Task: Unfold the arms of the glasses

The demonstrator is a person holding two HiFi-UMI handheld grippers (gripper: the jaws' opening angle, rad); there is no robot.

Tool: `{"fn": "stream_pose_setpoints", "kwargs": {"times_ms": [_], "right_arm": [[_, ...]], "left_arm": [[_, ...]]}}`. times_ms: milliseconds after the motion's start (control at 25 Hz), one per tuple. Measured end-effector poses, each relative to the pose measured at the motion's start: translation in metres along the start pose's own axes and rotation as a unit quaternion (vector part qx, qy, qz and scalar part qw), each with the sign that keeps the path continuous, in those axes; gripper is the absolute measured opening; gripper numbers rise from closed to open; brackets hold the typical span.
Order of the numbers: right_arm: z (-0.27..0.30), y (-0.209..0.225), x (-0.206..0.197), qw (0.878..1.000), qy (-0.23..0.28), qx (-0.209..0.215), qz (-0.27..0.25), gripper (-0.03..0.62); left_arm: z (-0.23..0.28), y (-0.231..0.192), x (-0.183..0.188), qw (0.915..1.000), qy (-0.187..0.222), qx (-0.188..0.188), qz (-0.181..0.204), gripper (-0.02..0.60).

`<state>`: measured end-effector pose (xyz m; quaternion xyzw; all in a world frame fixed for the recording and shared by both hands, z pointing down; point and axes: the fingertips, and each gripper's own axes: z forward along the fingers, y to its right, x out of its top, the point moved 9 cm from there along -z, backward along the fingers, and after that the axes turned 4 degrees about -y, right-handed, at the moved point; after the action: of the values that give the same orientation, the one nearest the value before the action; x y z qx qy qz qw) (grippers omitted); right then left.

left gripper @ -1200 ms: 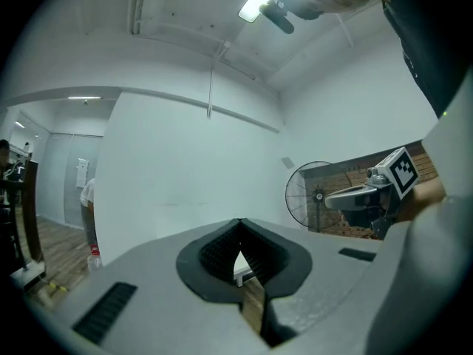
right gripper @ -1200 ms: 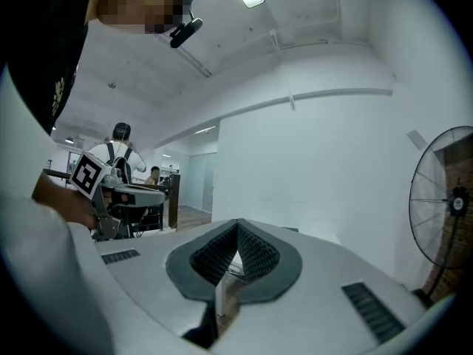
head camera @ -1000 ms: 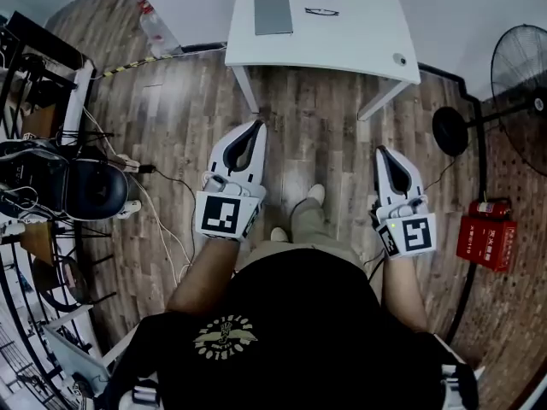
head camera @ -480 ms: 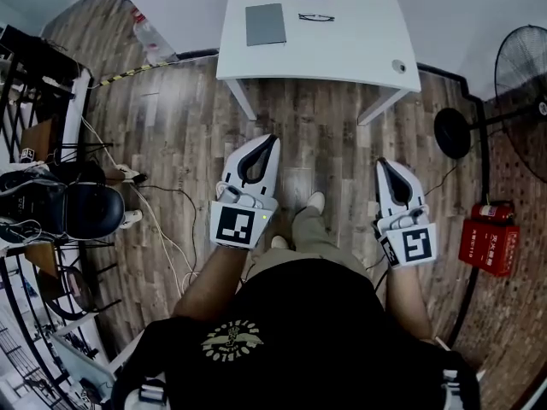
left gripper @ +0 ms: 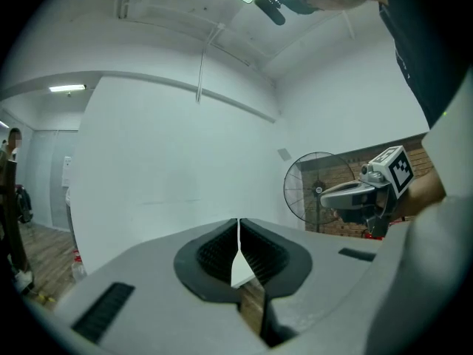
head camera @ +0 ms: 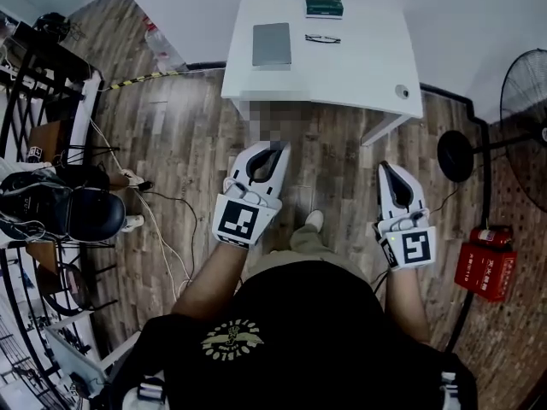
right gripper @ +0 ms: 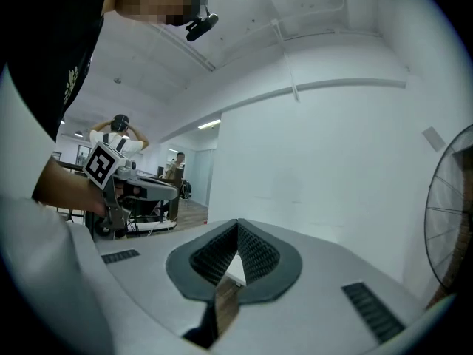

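A pair of dark-framed glasses [head camera: 322,38] lies folded on the white table [head camera: 359,58] at the top of the head view, well ahead of both grippers. My left gripper [head camera: 280,146] is shut and empty, held level over the wooden floor just short of the table's near edge. My right gripper [head camera: 384,166] is also shut and empty, further right and a little further back. In the left gripper view the jaws [left gripper: 238,224] meet at the tips, with the right gripper [left gripper: 369,191] seen beside a fan. The right gripper view shows its closed jaws [right gripper: 237,228] before a white wall.
On the table lie a grey notebook [head camera: 272,44], a green box [head camera: 324,7] and a small round object [head camera: 401,91]. A standing fan [head camera: 521,101] and a red extinguisher box [head camera: 488,259] are on the right. A black chair [head camera: 73,212] and cables [head camera: 162,229] are at left.
Both grippers have moved forward toward the table, the left one more so; the table now sits closer in the head view. Both stay shut.
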<state>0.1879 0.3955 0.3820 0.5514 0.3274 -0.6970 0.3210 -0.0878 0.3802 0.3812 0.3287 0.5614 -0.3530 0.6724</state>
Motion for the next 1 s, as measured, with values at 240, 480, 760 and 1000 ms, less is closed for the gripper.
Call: {"fn": "stream_pose_setpoints", "kwargs": {"times_ms": [240,480,760,1000], "right_arm": [[0.02,0.036,0.008,1.0,0.009,0.015,-0.003,0.001],[0.044,0.06,0.009,0.999,0.014,0.045,-0.006,0.001],[0.071,0.074,0.007,0.997,0.022,0.074,0.001,0.001],[0.091,0.07,0.005,0.996,0.015,0.089,0.01,0.0]], "left_arm": [[0.028,-0.003,0.016,0.9995,-0.014,0.024,-0.017,0.008],[0.041,-0.001,0.03,0.999,-0.012,0.042,0.009,0.008],[0.041,-0.009,0.021,0.9972,-0.023,0.071,-0.002,0.006],[0.035,-0.018,0.015,0.9952,-0.044,0.088,0.004,0.006]]}}
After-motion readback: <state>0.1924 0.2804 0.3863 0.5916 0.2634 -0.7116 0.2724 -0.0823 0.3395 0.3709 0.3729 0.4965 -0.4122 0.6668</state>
